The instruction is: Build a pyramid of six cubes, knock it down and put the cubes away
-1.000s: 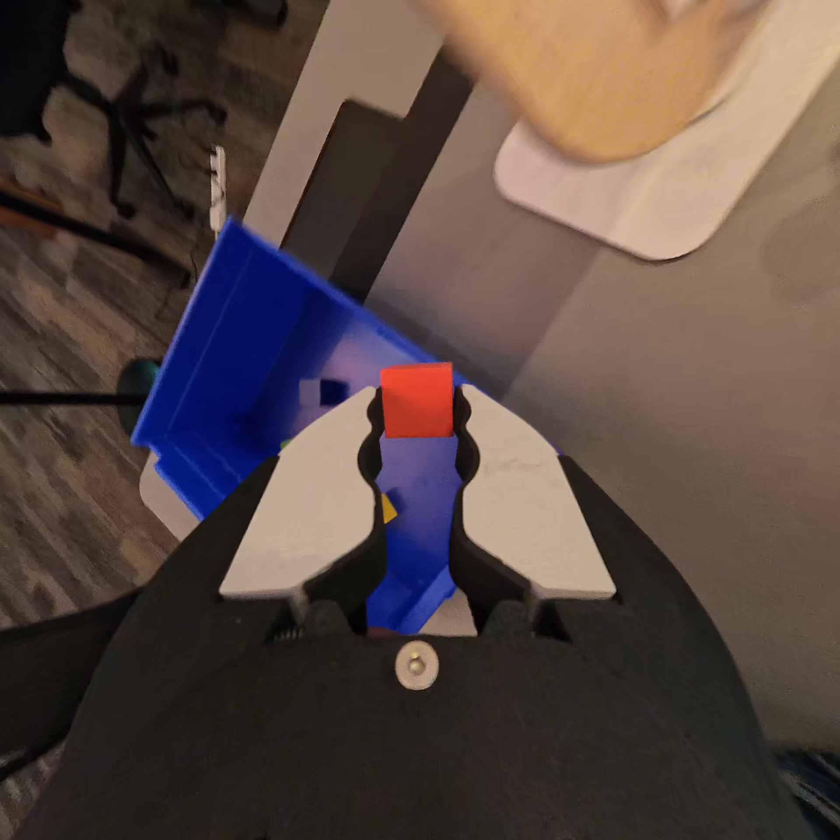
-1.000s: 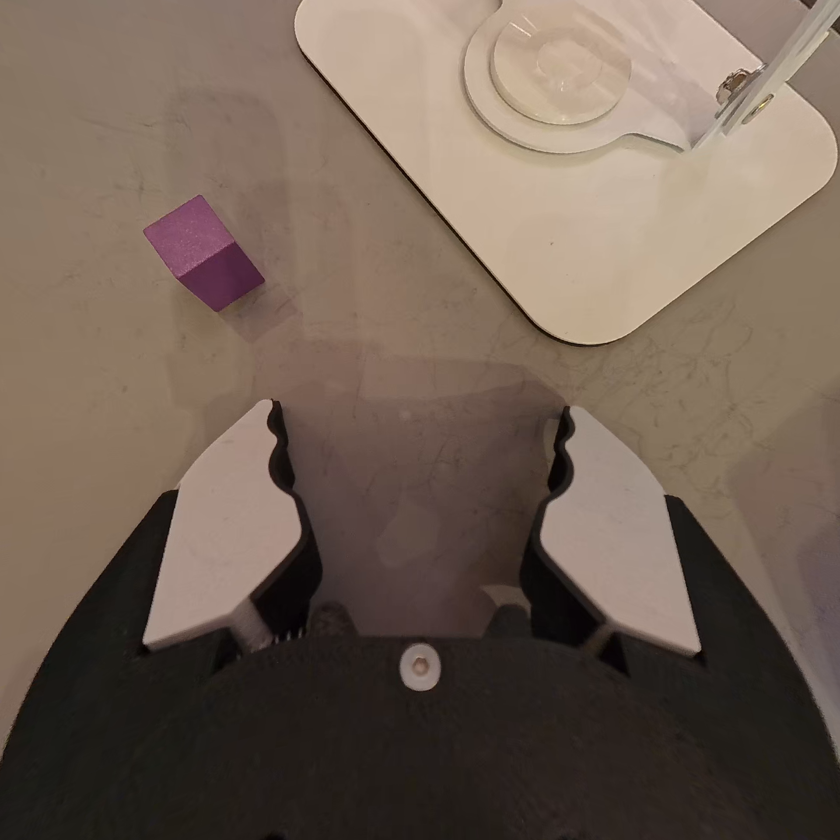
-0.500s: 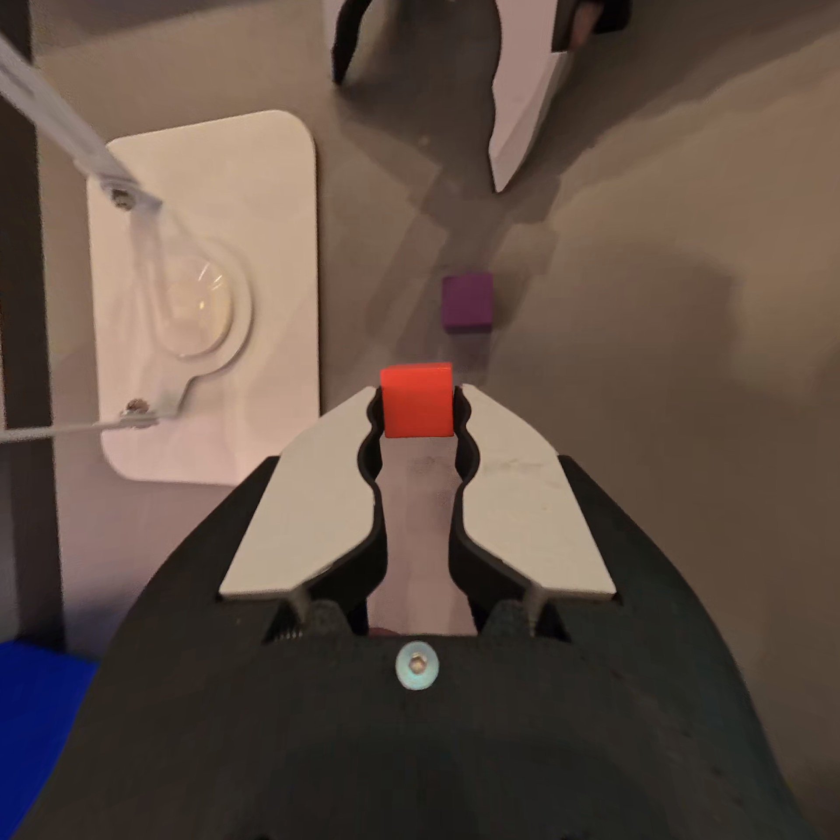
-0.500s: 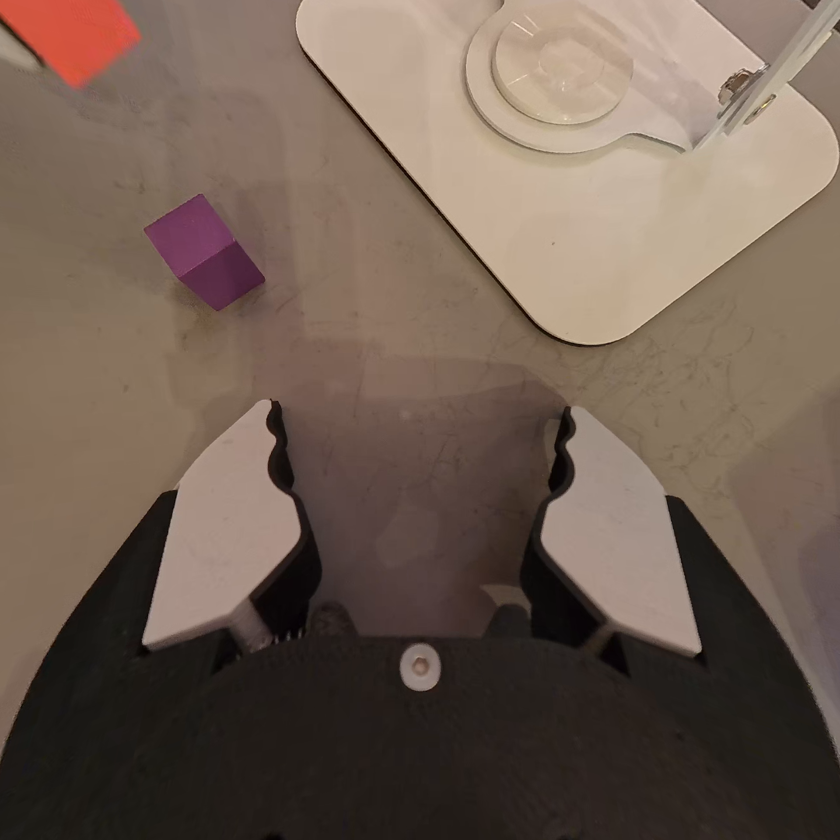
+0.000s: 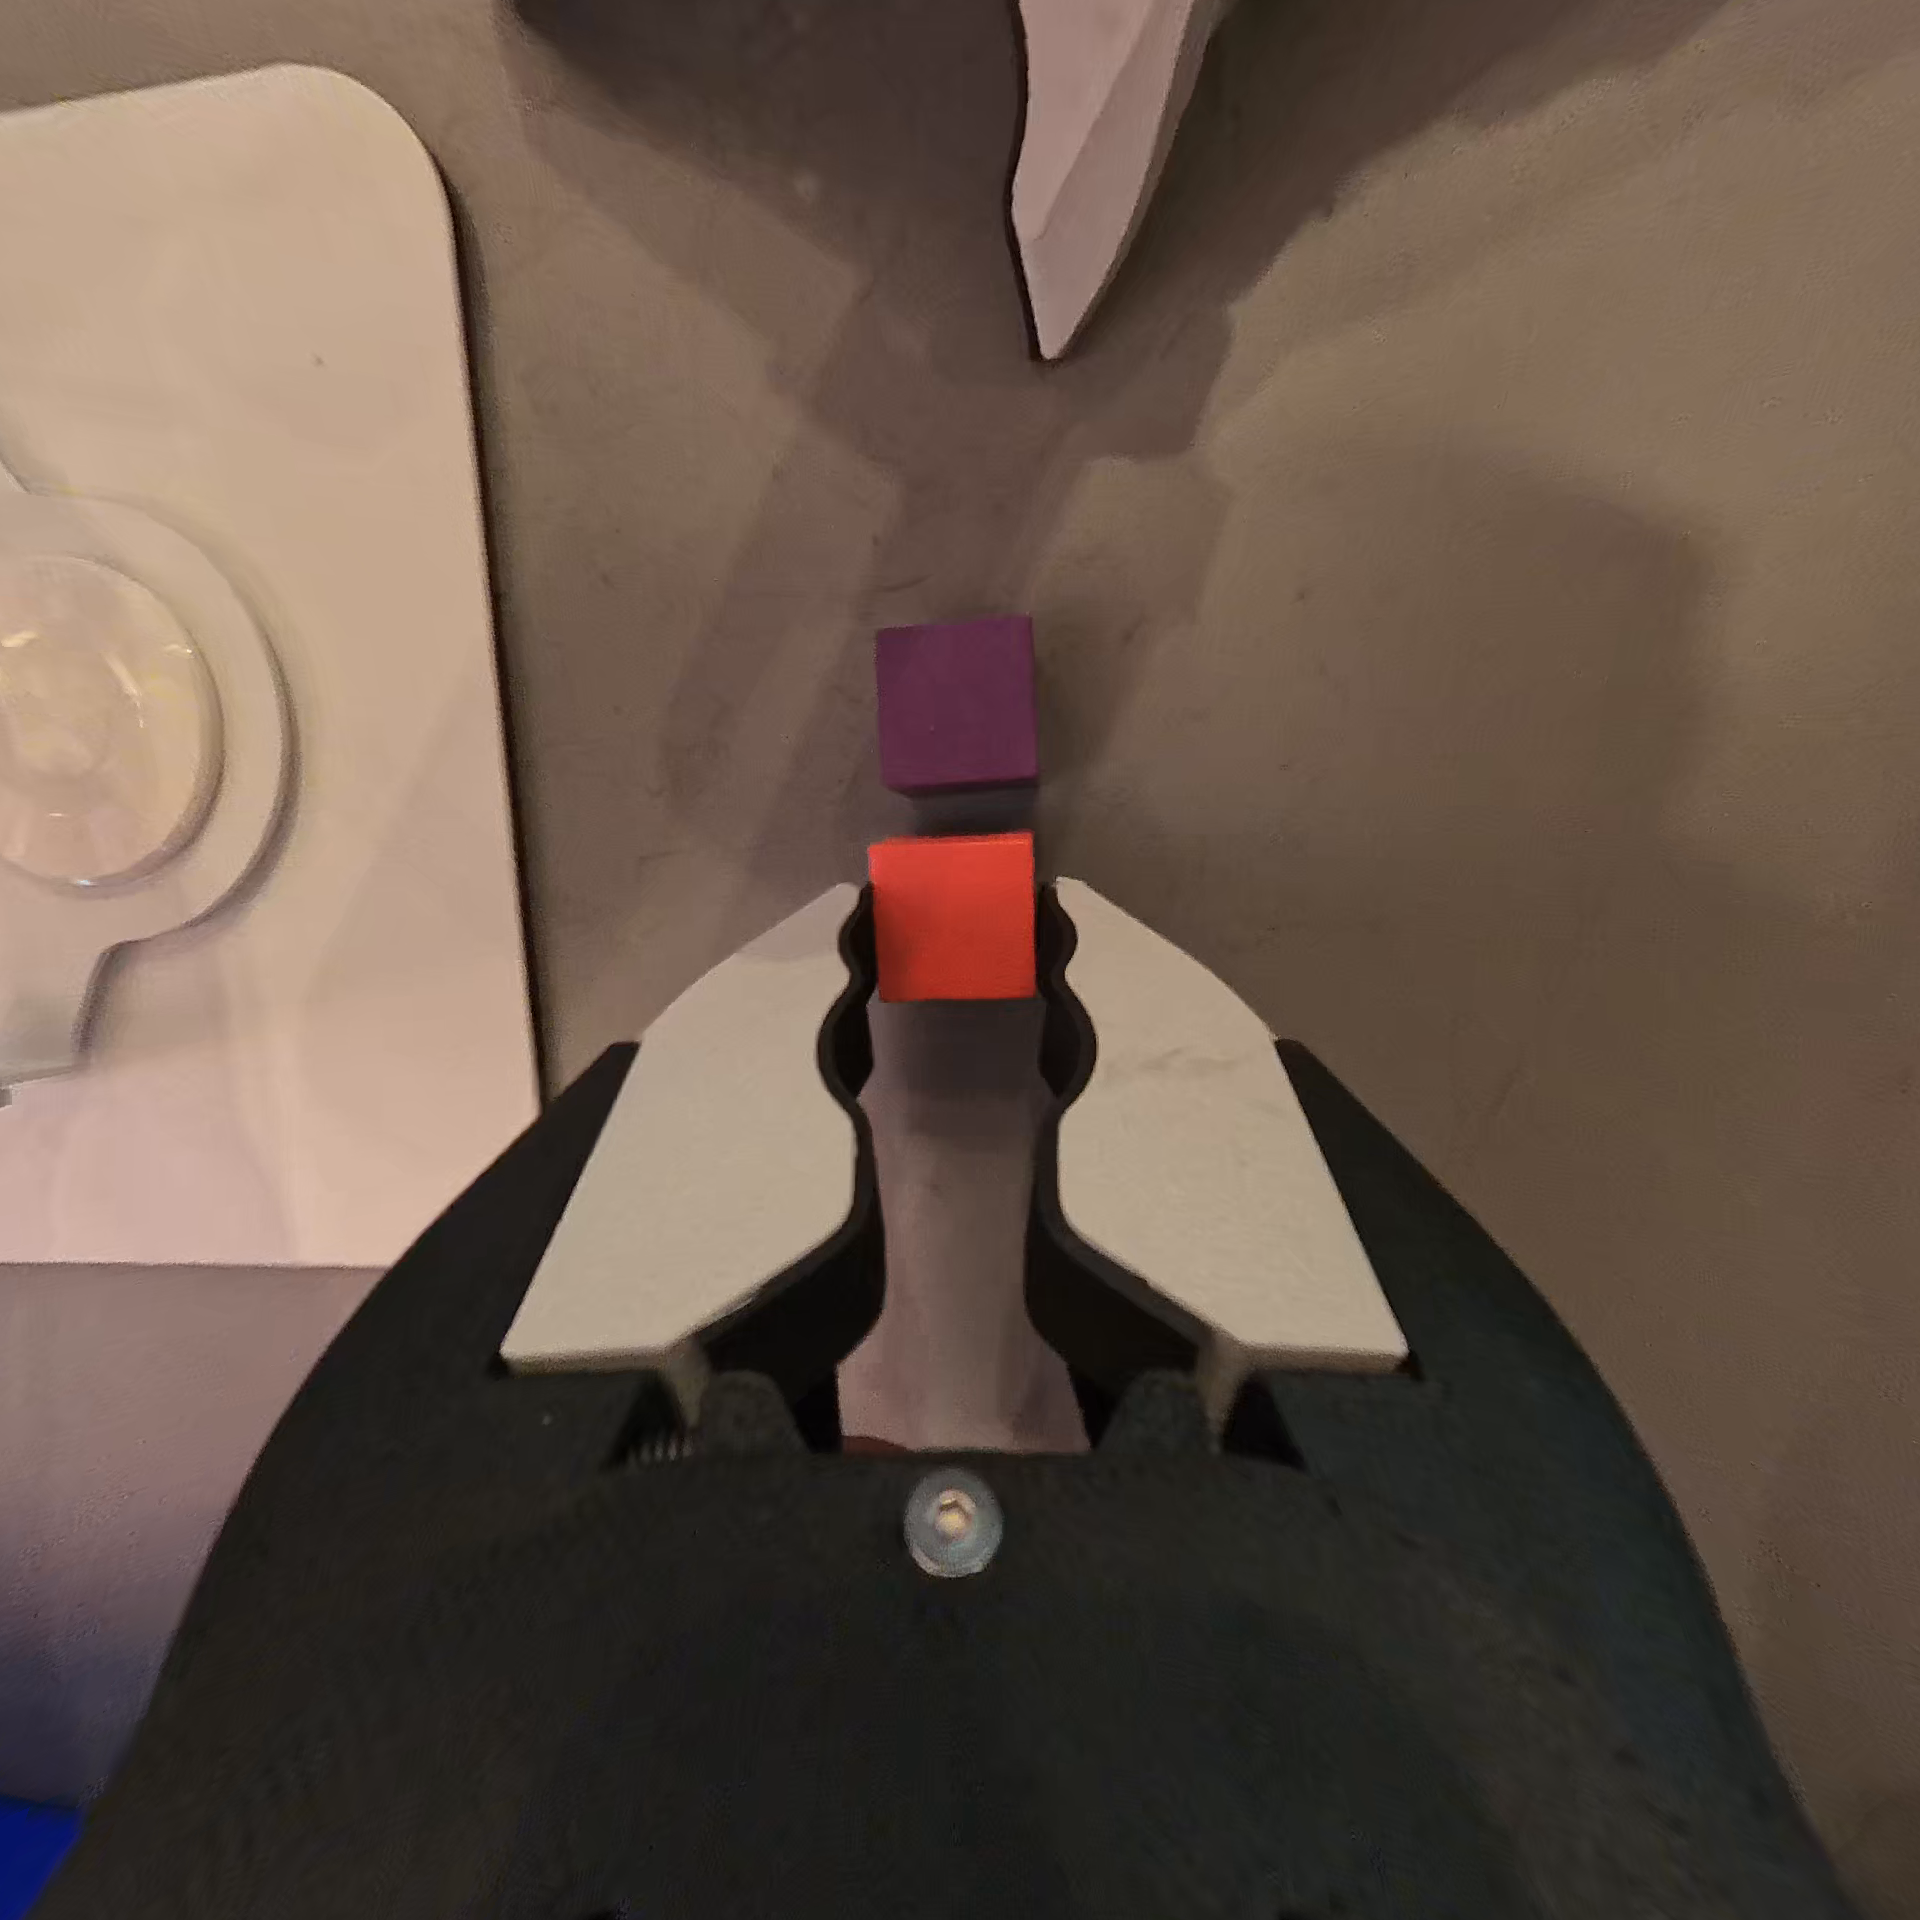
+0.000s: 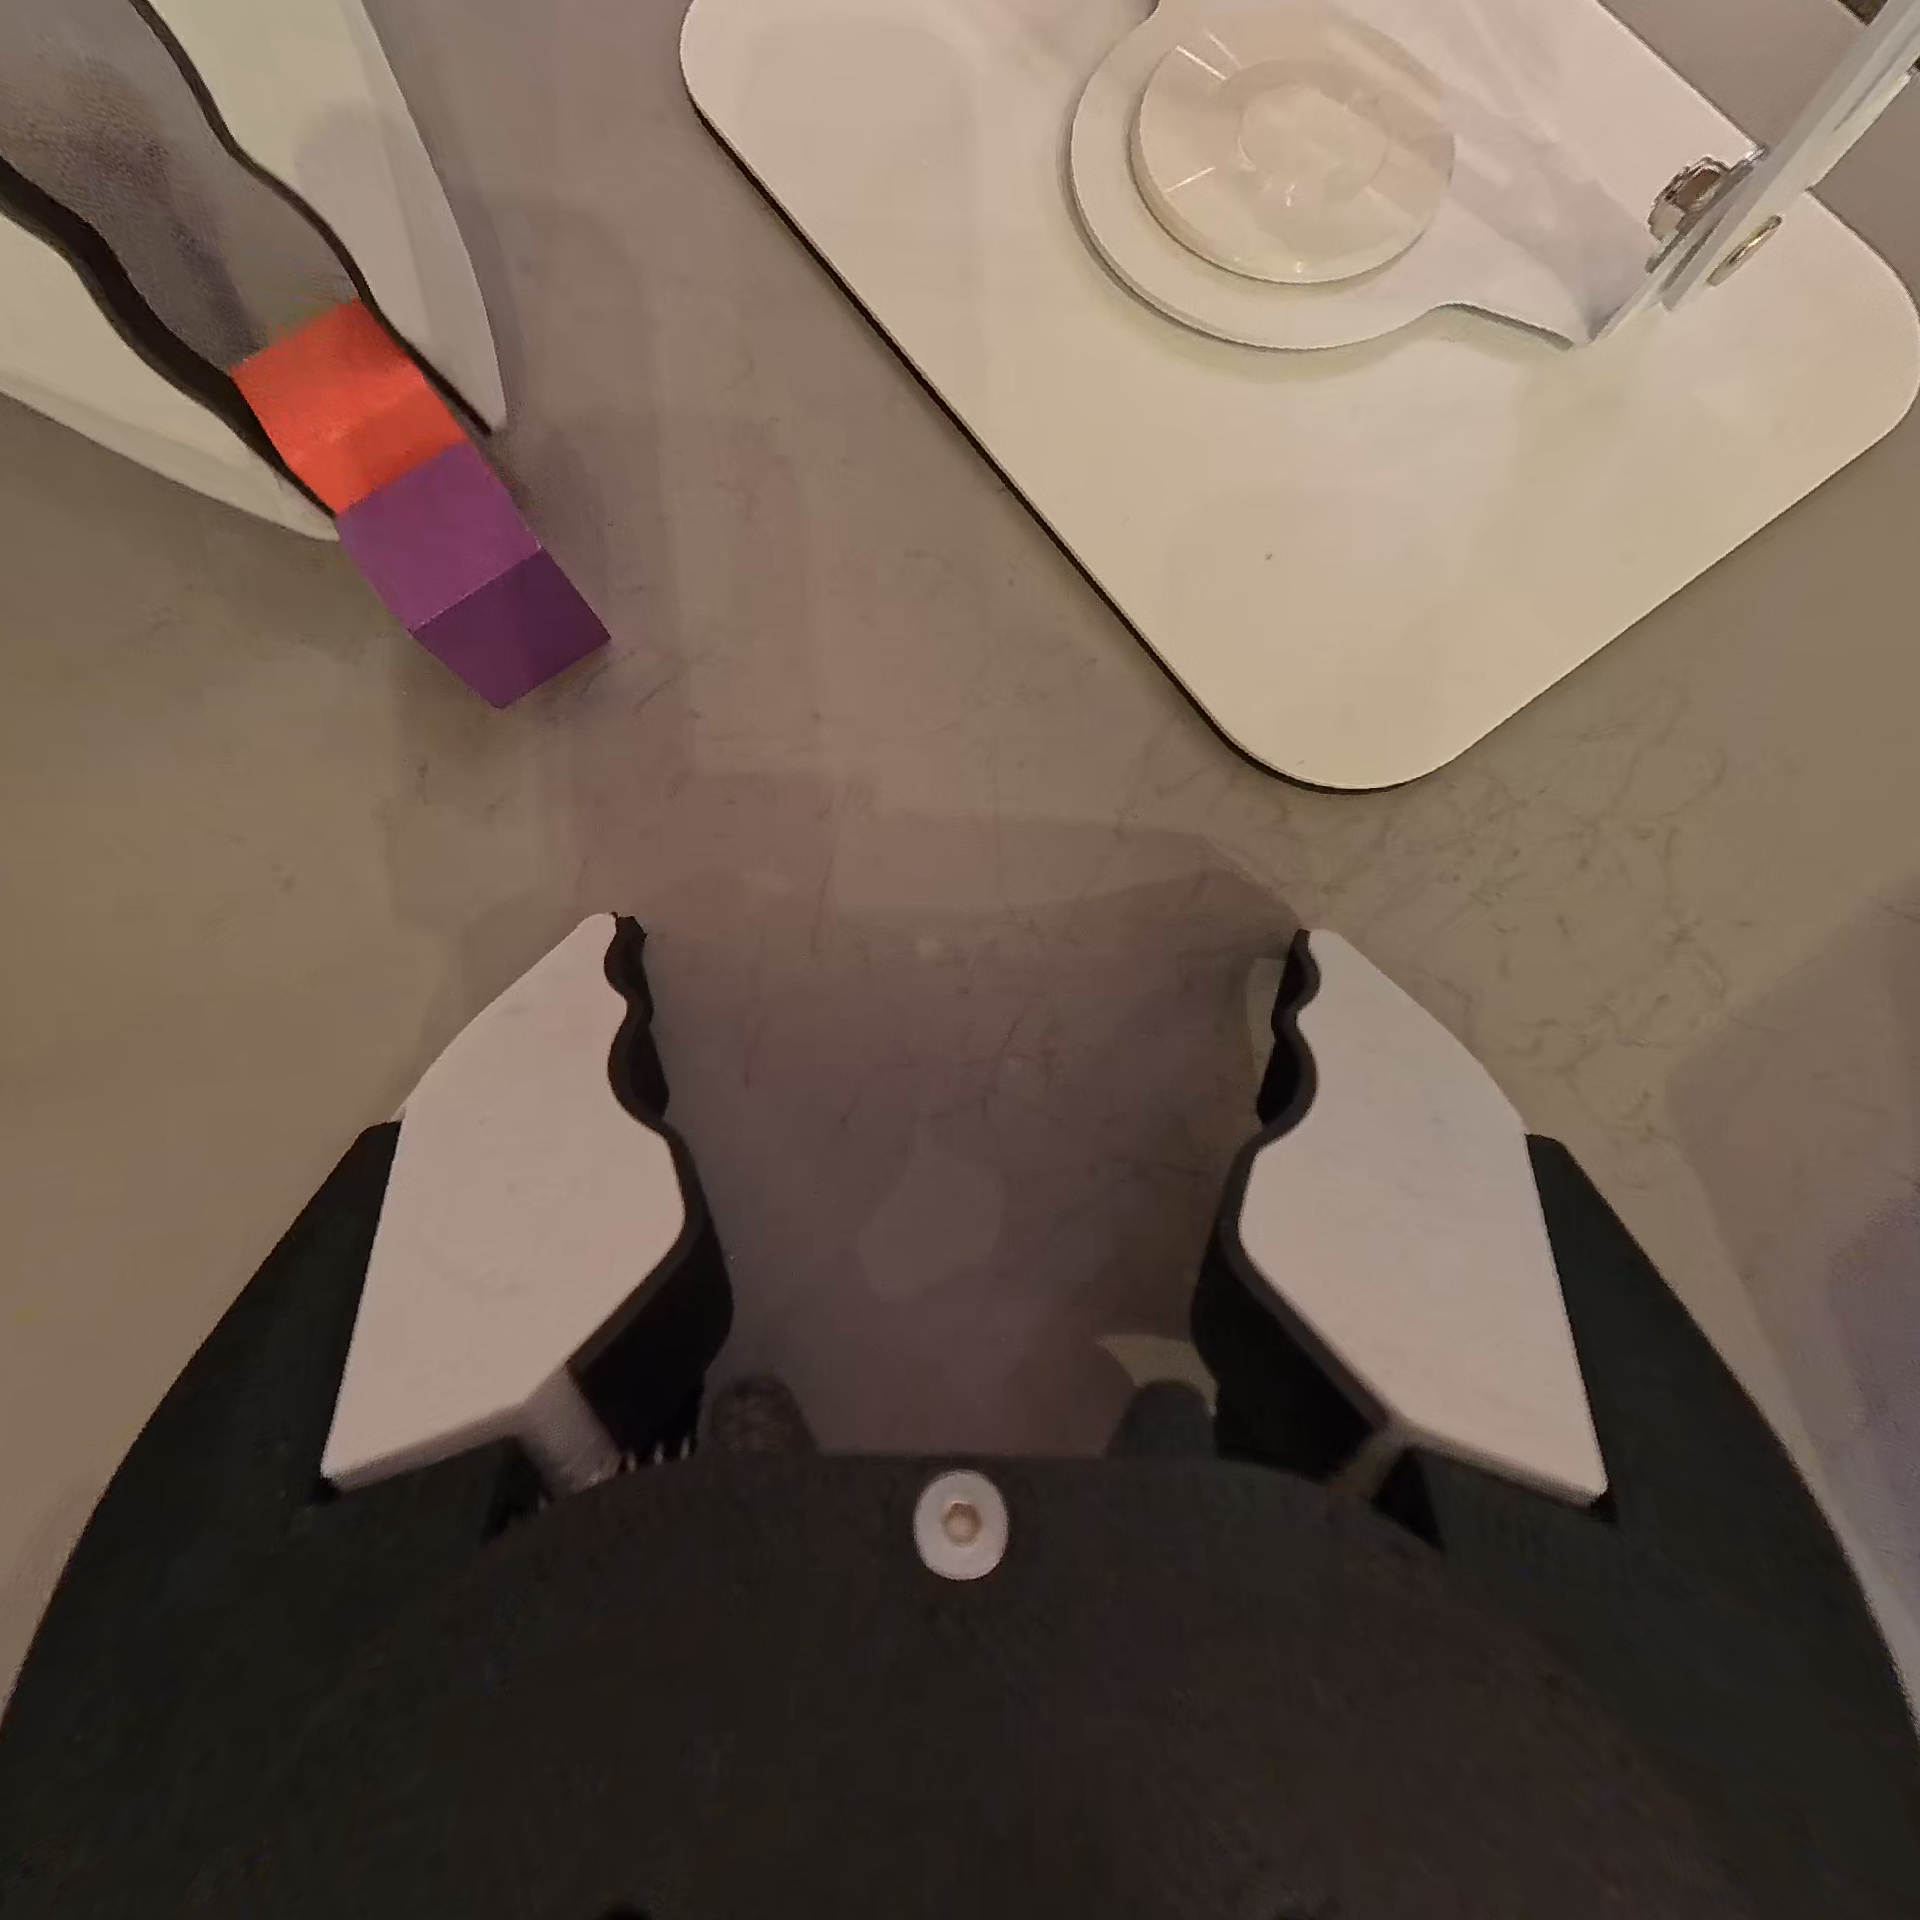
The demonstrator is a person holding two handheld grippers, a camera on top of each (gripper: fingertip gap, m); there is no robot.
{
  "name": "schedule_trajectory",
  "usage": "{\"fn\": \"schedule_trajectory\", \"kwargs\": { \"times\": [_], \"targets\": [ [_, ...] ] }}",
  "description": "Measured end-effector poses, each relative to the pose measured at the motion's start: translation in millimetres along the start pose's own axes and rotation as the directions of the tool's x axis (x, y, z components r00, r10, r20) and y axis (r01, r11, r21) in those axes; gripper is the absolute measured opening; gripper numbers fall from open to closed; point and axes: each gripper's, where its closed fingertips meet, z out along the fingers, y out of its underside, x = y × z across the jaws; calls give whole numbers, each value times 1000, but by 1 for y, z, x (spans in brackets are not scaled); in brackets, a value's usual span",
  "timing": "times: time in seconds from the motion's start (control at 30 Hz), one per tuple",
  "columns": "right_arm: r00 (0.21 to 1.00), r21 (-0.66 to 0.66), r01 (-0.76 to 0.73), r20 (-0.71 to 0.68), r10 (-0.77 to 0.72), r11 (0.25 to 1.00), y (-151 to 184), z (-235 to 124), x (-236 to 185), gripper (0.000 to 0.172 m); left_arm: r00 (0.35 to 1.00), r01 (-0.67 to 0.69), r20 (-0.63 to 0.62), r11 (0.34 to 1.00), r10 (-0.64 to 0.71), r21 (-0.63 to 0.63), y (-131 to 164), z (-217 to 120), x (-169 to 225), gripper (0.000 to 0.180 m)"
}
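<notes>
My left gripper (image 5: 954, 914) is shut on a red cube (image 5: 953, 917), held at the fingertips just in front of a purple cube (image 5: 956, 717) that rests on the grey table (image 5: 1455, 727). In the right wrist view the red cube (image 6: 332, 416) sits between the left gripper's fingers (image 6: 436, 260), right beside the purple cube (image 6: 468, 566). My right gripper (image 6: 961, 935) is wide open with only bare table between its fingers. One of its fingers (image 5: 1091, 156) shows at the top of the left wrist view.
A white base plate (image 6: 1351, 468) with a clear round disc (image 6: 1288, 177) and a metal bracket lies at the right gripper's far right; it also shows left in the left wrist view (image 5: 260, 727). A blue bin corner (image 5: 31, 1860) shows at bottom left.
My left gripper carried the red cube from above the blue bin over to the table and down next to the purple cube. My right gripper stayed open and still.
</notes>
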Motion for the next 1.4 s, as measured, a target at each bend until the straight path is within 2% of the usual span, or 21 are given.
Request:
{"fn": "schedule_trajectory", "kwargs": {
  "times": [0.13, 0.97, 1.0, 1.1, 1.2, 1.27, 1.4],
  "targets": [
    [1000, 0, 0, -1, 0, 1000, 0, 0, 0, 114, 998, 39, -41, 998, -37, 42, -4, 4, 3, 28],
    [1000, -1, 3, -2, -3, 1000, 0, 0, 0, 115, 998, 45, -38, 996, -42, 71, -9, 11, 4, 29],
    [1000, -1, 3, -2, -3, 1000, 0, 0, 0, 115, 998, 46, -47, 996, -43, 73, -9, 11, 5, 31],
    [1000, -1, 3, -1, -3, 1000, 0, 0, 0, 115, 997, 65, -38, 996, -63, 60, -7, 11, 2, 63],
    [1000, -2, 3, -1, -3, 1000, 0, 0, 0, 115, 999, 54, -10, 998, -53, 43, -5, 9, -2, 73],
    [1000, -2, 3, -1, -3, 1000, 0, 0, 0, 115, 999, 48, -10, 998, -47, 39, -4, 8, -3, 70],
    [1000, -2, 4, -1, -4, 1000, 0, 0, 0, 115, 998, 44, -47, 998, -42, 41, -2, 8, 1, 45]
  ]
}}
